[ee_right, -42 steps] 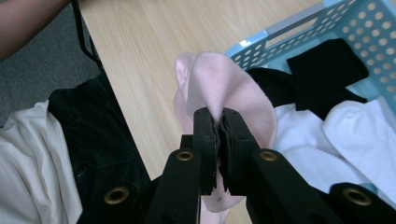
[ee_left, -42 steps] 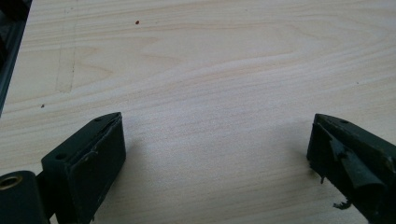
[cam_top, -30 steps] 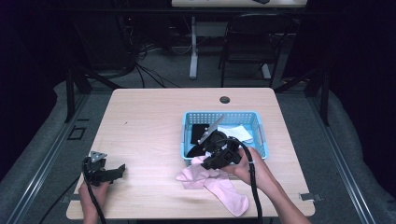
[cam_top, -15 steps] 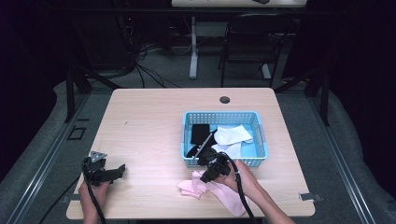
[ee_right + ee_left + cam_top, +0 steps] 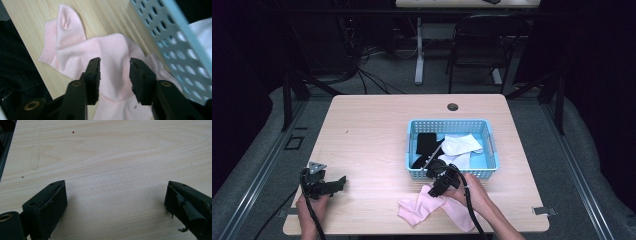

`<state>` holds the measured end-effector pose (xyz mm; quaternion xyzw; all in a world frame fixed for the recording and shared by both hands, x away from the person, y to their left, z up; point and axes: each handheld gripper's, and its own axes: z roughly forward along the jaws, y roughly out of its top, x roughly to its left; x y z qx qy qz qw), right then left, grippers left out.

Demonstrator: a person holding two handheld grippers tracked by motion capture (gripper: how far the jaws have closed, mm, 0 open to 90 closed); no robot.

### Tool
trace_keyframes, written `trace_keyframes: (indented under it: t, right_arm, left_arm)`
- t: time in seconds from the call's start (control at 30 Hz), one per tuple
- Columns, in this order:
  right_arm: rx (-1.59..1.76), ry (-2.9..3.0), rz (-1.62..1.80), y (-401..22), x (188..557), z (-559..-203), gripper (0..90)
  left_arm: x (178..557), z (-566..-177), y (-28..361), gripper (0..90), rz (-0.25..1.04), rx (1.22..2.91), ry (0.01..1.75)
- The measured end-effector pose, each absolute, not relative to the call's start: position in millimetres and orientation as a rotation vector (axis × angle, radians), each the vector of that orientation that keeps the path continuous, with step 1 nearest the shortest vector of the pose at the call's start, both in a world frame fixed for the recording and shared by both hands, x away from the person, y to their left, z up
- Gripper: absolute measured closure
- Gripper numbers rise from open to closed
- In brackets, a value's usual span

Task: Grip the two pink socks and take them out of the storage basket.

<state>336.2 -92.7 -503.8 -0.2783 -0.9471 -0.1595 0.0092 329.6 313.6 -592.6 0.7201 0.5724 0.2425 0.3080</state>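
Near the table's [image 5: 362, 130] front edge, just in front of the blue basket [image 5: 490, 146], the pink sock [image 5: 424, 212] lay crumpled with your right gripper [image 5: 438, 189] low over it. Its jaws had just been opening; in the right gripper view [image 5: 115, 72] they stood parted with pink fabric between them, pads not pressing on it, so the sock appeared released onto the tabletop. Your left gripper [image 5: 324, 186] rested by the front left corner, jaws wide apart over bare wood in the left gripper view [image 5: 115, 202], holding nothing.

Recommendation for the step in hand, judged to be laying the sock out: lift the right gripper straight up so no fold catches on a pad, then smooth the bunched part away from the basket wall.

Count: one pink sock visible on the table, possibly folded over itself; one basket; in it, two white socks [image 5: 459, 145] as far as could be told, and one or more black pieces [image 5: 426, 144], number unclear.
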Motion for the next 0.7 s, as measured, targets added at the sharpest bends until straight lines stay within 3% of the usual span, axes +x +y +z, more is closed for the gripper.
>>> trace_keyframes:
  t: [0.23, 0.4, 0.7]
  right_arm:
    - [-0.941, -2.938, -0.603, -109.6, 332.2, -489.7, 30.7]
    - [-0.965, -2.918, -0.682, -126.5, 324.4, -477.1, 15.9]
    - [-1.055, -2.928, -0.772, -164.5, 312.7, -457.4, 6.6]
  left_arm:
    - [329.7, -592.5, 313.7, 4.6, 0.640, 1.905, 1.514]
    - [329.7, -592.5, 313.8, 4.6, 0.640, 1.904, 1.514]
    - [329.7, -592.6, 313.7, 4.6, 0.641, 1.903, 1.514]
